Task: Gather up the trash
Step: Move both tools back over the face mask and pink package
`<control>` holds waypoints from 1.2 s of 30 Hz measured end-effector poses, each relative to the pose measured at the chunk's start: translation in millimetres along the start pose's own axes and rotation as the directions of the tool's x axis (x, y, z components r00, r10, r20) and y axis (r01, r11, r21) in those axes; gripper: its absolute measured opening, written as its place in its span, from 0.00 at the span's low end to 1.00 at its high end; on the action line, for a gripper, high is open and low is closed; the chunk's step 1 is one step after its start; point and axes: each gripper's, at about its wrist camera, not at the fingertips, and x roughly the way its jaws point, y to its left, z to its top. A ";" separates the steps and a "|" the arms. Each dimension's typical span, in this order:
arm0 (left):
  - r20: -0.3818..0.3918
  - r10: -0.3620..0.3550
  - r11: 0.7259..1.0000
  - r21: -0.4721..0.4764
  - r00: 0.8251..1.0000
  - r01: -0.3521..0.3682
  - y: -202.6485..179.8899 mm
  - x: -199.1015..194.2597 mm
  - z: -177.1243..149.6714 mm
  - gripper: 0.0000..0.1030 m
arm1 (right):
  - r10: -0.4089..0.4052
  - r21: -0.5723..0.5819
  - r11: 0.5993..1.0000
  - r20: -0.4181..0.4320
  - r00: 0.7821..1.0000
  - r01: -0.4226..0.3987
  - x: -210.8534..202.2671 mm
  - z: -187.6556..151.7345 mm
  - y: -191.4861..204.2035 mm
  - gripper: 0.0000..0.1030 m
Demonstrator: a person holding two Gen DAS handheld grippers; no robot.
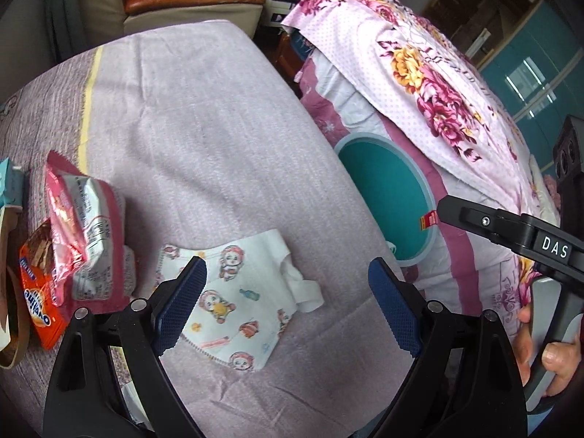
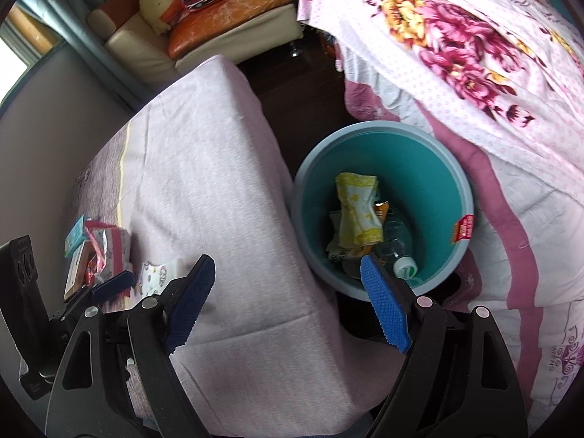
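On the lilac bed sheet (image 1: 219, 127) lies a white cartoon-print diaper (image 1: 237, 299), partly under my left gripper (image 1: 288, 306), which is open and holds nothing. To its left lie a pink and silver wrapper (image 1: 84, 226) and an orange Ovaltine packet (image 1: 36, 299). A teal bin (image 2: 419, 189) stands between the bed and a floral quilt; in it are a yellow wrapper (image 2: 357, 211) and a plastic bottle (image 2: 398, 252). My right gripper (image 2: 286, 304) hangs open and empty over the bed's edge, beside the bin.
The floral quilt (image 1: 419, 84) drapes over a mound right of the bin (image 1: 387, 189). A small blue carton (image 2: 75, 235) lies by the wrappers. A cushioned sofa (image 2: 233, 18) stands at the back, across dark floor (image 2: 292, 84). A hand (image 1: 547, 357) grips the right tool.
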 end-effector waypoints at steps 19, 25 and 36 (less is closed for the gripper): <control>0.136 0.050 0.986 -0.163 0.989 -0.027 104.4 -67.8 -23.7 0.88 | 0.056 -0.113 0.991 -0.168 0.984 -0.076 51.6 -41.5 91.3 0.76; 0.162 0.042 0.982 -0.188 0.986 -0.011 124.9 -82.1 -27.2 0.88 | 0.048 -0.129 0.989 -0.204 0.978 -0.075 68.7 -61.9 110.9 0.76; 0.166 0.052 0.970 -0.243 0.985 -0.011 153.2 -86.9 -32.3 0.88 | -0.005 -0.226 0.974 -0.181 0.984 -0.036 87.1 -67.4 141.4 0.67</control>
